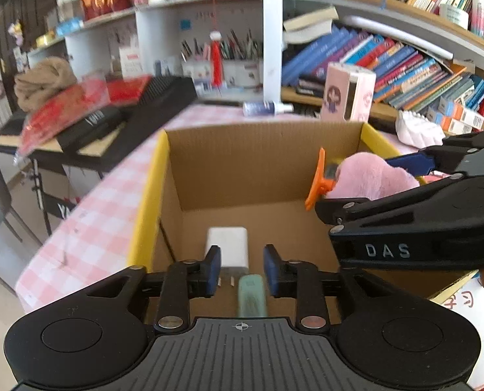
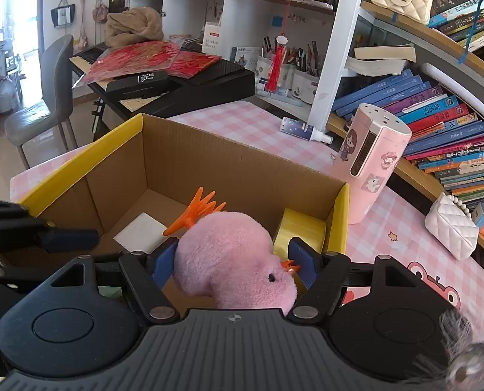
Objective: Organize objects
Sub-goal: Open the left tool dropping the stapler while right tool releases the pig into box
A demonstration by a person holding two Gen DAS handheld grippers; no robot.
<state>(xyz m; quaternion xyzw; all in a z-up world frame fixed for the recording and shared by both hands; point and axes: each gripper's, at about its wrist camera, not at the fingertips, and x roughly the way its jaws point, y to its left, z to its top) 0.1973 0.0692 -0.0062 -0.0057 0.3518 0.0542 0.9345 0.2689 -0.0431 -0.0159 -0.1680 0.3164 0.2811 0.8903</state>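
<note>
While my right gripper [image 2: 234,262] hangs over the near right part of the cardboard box [image 2: 209,159], its two blue fingers [image 2: 163,260] are clamped on a pink plush hair clip [image 2: 235,254], one pad pressing each side of the fluffy body. From the right wrist view the clip's orange teeth [image 2: 198,210] fan out ahead of the plush, pointing toward the far wall of the box, and the toy sits above the box floor, not resting on it. From the left wrist view the same gripper reaches in from the right, level and side-on, with the pink plush hair clip [image 1: 372,176] held out over the box opening. My left gripper [image 1: 242,268] points down into the box from the near edge, its fingers [image 1: 212,267] apart and holding nothing. Between and just past them, on the box floor, lie a white charger [image 1: 229,247] and a pale green object [image 1: 251,296] which is too blurred for me to name. A yellow block [image 2: 300,233] sits in the box's right corner. The box stands on a pink checked tablecloth [image 2: 258,123], and a pink cartoon canister [image 2: 372,159] stands just beside its right wall
</note>
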